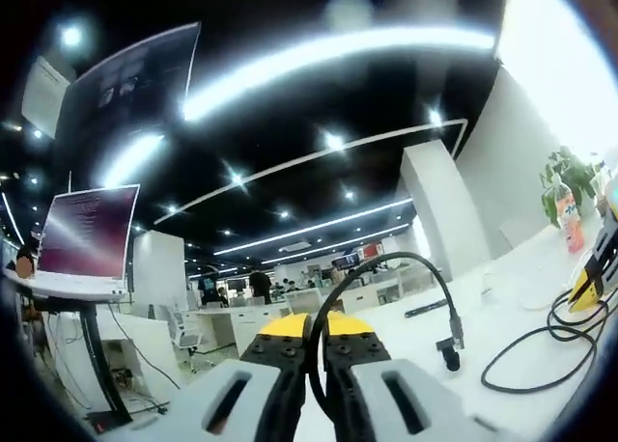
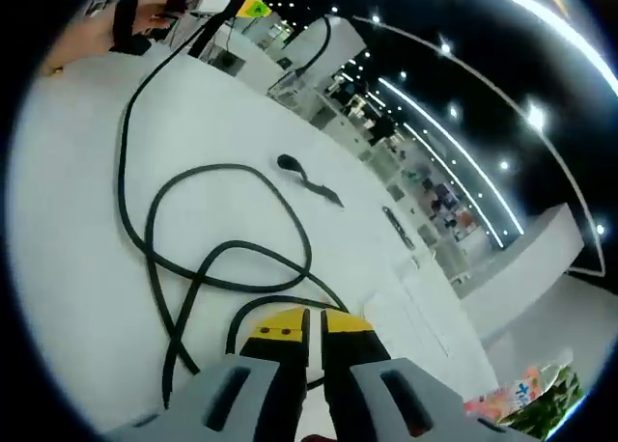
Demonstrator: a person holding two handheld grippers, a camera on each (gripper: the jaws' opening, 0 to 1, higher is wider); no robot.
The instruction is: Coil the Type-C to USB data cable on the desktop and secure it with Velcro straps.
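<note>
L tool nearly shut, pinching black cable lifted above white tabletop; plug end hangs free. Rest of cable lies in loose loops on tabletop. R tool jaws close together over the loops; can't tell if gripping. Velcro strap lies beyond loops.

my left gripper pinches the cable, whose plug end arches up and right above the desk. loose coils lie on the desk ahead of my right gripper; 1 strap lies beyond them.
</note>
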